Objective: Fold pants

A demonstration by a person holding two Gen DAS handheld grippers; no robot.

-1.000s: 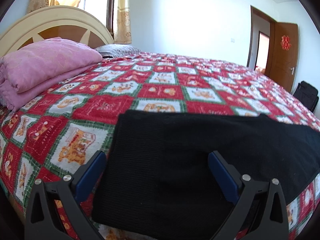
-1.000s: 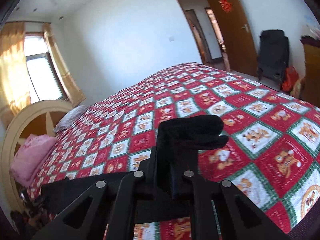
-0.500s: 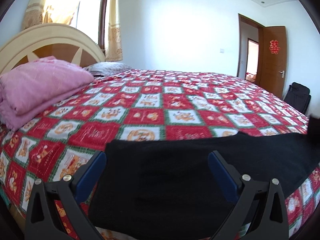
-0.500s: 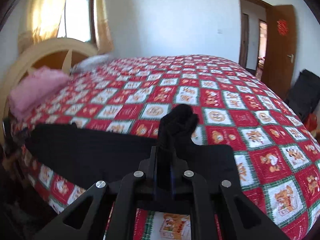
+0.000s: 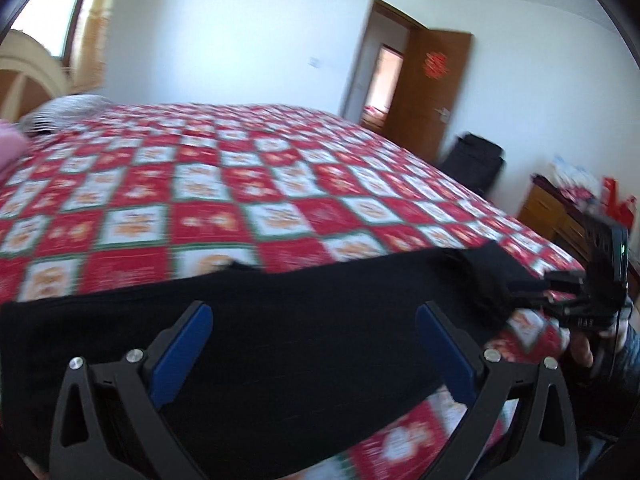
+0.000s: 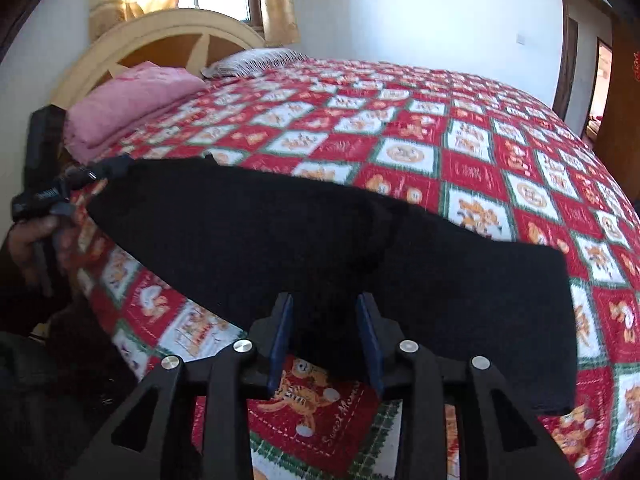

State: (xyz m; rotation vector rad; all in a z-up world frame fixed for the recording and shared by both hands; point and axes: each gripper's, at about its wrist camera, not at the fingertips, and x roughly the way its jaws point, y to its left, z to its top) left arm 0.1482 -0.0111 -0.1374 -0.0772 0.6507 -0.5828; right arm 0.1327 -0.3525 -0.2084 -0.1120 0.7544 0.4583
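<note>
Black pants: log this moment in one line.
pants: black, flat across bedspread near its edge | left tool: open, above pants | right tool: jaws parted, fabric between

pants [image 6: 280,240]: matt black cloth, fine knit look
bedspread [image 6: 480,152]: printed cloth, red, white and green squares
blanket [image 6: 128,100]: soft pink cloth
headboard [image 6: 160,36]: cream painted frame, brown wood panels
door [image 5: 432,92]: smooth brown wood
left gripper [image 5: 314,344]: matt black plastic, blue pads [image 5: 180,356], shiny metal screws

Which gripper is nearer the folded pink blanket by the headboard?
Left. The left gripper is at the pants' end nearest the pink blanket; the right gripper is farther along the pants, toward the door.
</note>
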